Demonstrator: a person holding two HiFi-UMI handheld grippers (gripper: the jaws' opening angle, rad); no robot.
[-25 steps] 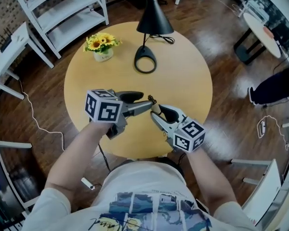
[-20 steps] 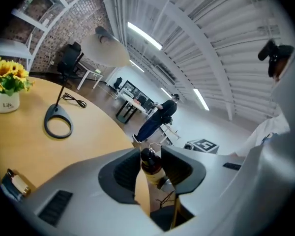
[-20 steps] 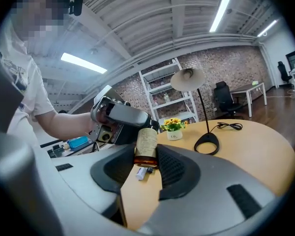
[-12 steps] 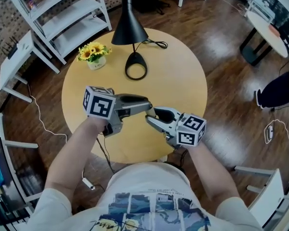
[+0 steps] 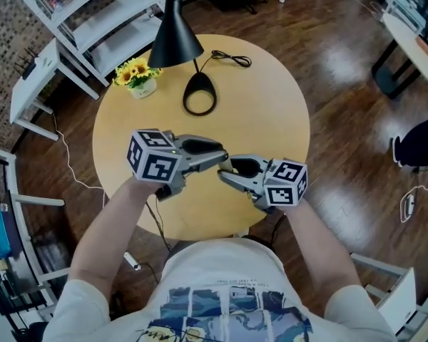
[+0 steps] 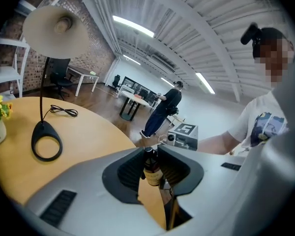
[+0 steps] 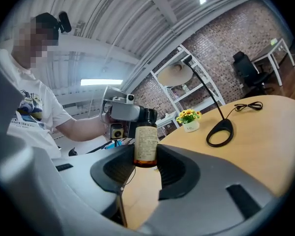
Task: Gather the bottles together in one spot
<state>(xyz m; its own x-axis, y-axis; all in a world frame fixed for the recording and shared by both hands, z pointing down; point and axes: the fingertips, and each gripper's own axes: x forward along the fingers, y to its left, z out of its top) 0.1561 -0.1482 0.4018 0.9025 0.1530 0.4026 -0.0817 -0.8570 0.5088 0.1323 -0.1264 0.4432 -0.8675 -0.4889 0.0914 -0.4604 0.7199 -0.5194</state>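
Over round wood table [image 5: 271, 112] w/ lamp [image 5: 175, 41] & flowers [image 5: 135, 73], dark plank floor [image 5: 342, 120] around, we find right gripper [image 7: 145, 157] clamping amber bottle [image 7: 146, 140], left gripper [image 6: 151, 167], jaws just closing, pinching it too.

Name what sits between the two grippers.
A small amber bottle, seen in both gripper views; the left gripper has just been closing its jaws on it, and the right gripper holds it.
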